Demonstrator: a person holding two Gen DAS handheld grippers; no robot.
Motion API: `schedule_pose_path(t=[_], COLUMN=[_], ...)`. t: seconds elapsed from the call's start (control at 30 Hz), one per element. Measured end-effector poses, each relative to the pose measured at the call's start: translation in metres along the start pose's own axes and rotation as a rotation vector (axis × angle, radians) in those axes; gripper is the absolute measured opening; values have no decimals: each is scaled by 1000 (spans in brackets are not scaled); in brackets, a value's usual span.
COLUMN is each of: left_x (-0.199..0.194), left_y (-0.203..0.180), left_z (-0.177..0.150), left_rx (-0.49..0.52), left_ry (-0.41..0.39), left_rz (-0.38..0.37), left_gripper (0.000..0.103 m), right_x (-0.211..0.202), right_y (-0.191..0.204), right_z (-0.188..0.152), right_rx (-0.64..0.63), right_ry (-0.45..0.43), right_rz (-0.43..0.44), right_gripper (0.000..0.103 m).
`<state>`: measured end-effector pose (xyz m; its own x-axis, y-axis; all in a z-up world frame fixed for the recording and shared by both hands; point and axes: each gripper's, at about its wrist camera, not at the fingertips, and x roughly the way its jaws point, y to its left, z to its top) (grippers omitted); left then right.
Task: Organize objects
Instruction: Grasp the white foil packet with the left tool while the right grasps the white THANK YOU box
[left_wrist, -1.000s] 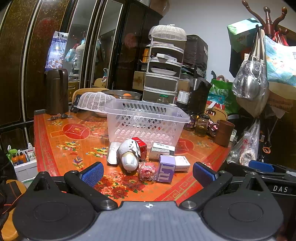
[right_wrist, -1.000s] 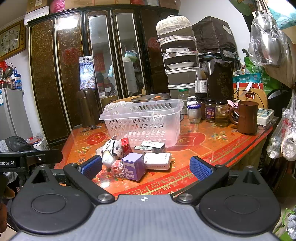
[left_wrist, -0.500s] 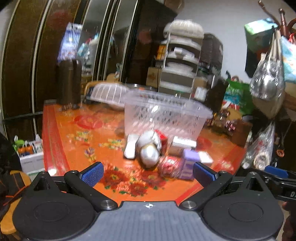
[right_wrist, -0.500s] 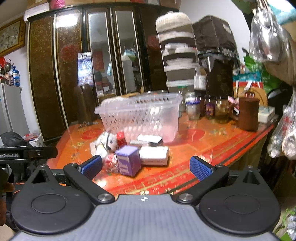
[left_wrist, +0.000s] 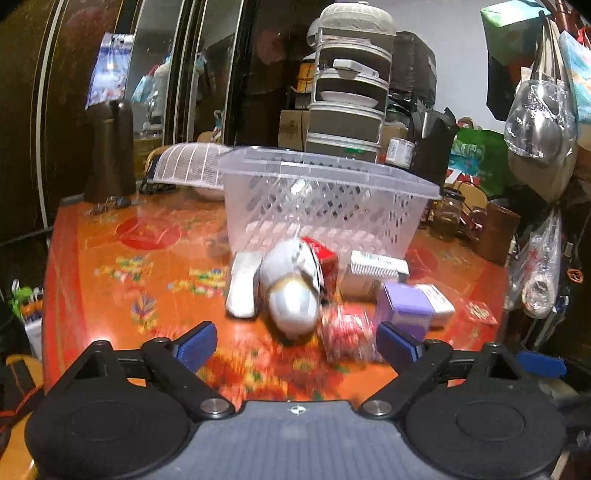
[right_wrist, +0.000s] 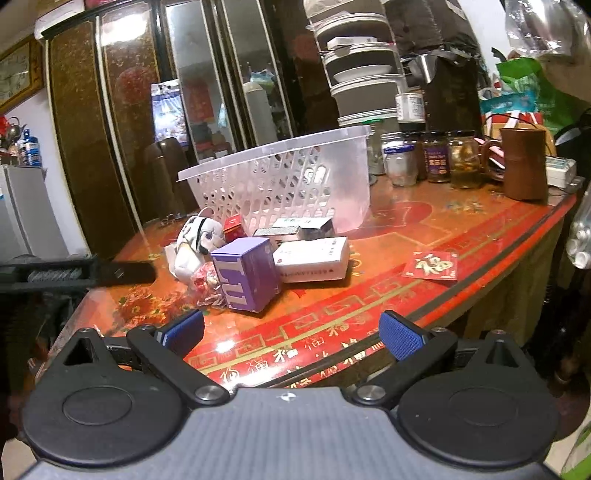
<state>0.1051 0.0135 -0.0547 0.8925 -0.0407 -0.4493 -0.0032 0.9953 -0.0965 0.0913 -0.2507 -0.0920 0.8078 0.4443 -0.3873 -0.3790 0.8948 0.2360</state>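
Your left gripper (left_wrist: 295, 345) and right gripper (right_wrist: 291, 334) hover with fingers spread wide, empty, before boxes and a toy dog (right_wrist: 197, 240) beside the basket (right_wrist: 288, 184).

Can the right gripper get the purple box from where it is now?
Probably yes. The right gripper is open, and the purple box stands at the front of the pile with only bare table before it. The white box sits close beside it, so one finger's gap is tight.

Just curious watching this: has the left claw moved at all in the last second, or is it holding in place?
Yes. The left claw has moved forward toward the table's clutter: the plush toy and clear basket now loom larger and nearer its open fingers than before.
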Motion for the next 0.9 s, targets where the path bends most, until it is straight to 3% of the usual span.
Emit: schedule_pose_path(t=[0.13, 0.3, 0.47, 0.9], left_x=[29, 49, 39, 76], left_y=[-1, 6, 34, 46], left_z=[12, 15, 17, 25], left_rx=[0, -29, -69, -23], left_ry=[51, 83, 48, 112], left_rz=[3, -1, 29, 82], left_gripper=[76, 70, 70, 70], right_x=[8, 15, 18, 37], right_y=[-4, -9, -15, -9], right_z=[0, 1, 0, 8], right_rx=[6, 4, -2, -52], right_ry=[-3, -4, -1, 17], right_rz=[24, 34, 37, -24], right_gripper=[103, 103, 102, 88])
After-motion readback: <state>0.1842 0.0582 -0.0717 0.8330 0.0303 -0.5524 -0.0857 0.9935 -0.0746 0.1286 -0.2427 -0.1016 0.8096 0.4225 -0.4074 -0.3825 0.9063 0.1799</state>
